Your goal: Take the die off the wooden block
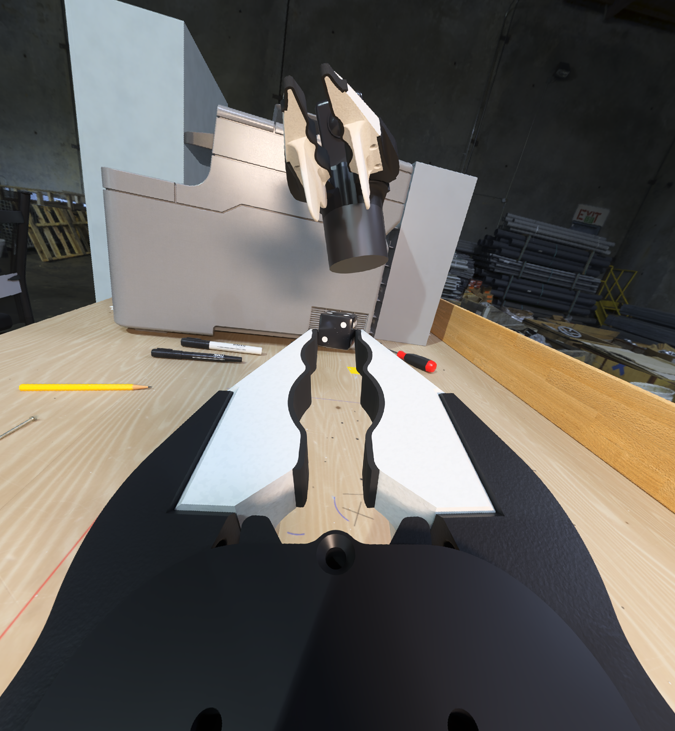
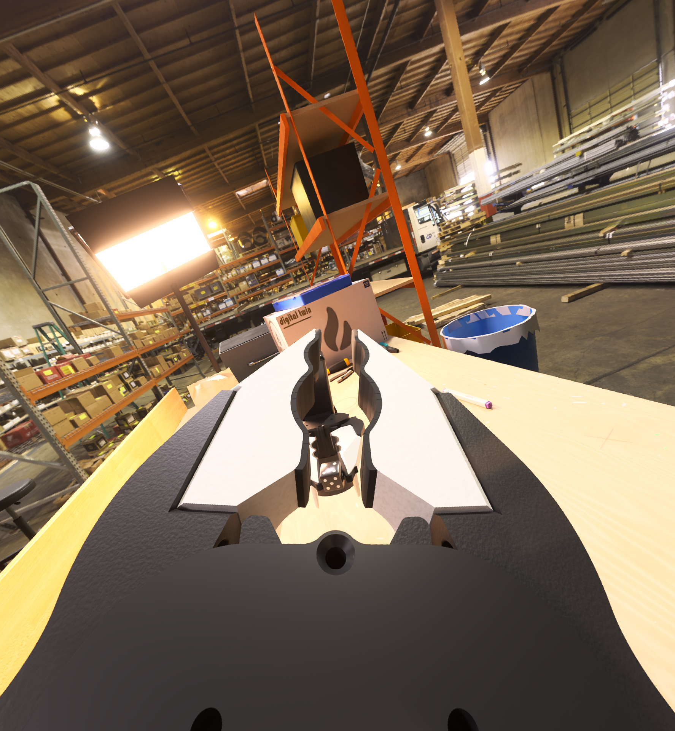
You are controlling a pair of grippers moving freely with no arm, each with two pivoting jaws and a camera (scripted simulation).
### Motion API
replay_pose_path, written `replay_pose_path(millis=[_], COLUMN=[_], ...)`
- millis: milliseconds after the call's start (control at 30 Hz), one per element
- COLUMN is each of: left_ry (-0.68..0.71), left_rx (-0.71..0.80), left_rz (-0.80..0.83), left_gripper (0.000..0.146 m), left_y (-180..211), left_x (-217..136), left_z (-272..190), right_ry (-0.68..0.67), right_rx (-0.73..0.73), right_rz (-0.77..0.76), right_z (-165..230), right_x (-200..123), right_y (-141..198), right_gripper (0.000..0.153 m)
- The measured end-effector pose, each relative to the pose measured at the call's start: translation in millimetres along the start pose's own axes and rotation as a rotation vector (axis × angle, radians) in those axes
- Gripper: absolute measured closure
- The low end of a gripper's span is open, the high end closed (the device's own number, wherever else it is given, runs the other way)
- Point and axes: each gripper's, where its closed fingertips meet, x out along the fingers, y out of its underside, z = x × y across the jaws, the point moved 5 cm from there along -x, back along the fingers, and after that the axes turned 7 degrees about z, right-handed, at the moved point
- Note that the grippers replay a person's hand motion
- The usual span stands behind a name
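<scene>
A black die (image 1: 334, 326) with white pips sits between the fingertips of my left gripper (image 1: 336, 336), which is shut on it in front of a grey machine. In the right wrist view the die (image 2: 330, 470) shows in the left gripper (image 2: 332, 484), over the tabletop. My right gripper (image 2: 336, 336) is open and empty. In the left wrist view it (image 1: 309, 81) hangs in the air above and beyond the die, facing the left gripper. No wooden block shows in either view.
A grey printer-like machine (image 1: 229, 245) stands behind the die. Two black markers (image 1: 197, 355), a yellow pencil (image 1: 83, 387), a nail (image 1: 15, 428) and a red-handled screwdriver (image 1: 417, 360) lie on the table. A raised wooden rail (image 1: 565, 395) edges it. A cardboard box (image 2: 328, 316) stands opposite.
</scene>
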Motion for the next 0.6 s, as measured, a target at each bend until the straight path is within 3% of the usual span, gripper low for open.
replay_pose_path(millis=[600], left_ry=[0.005], left_rx=[0.002], left_rz=[0.006], left_gripper=[0.128], left_y=[0.4], left_x=[0.5], left_z=[-0.8], right_ry=[0.000], right_rx=[-0.006], right_rz=[0.004], right_z=[0.9], right_x=[-0.1], right_y=[-0.1], right_gripper=[0.138])
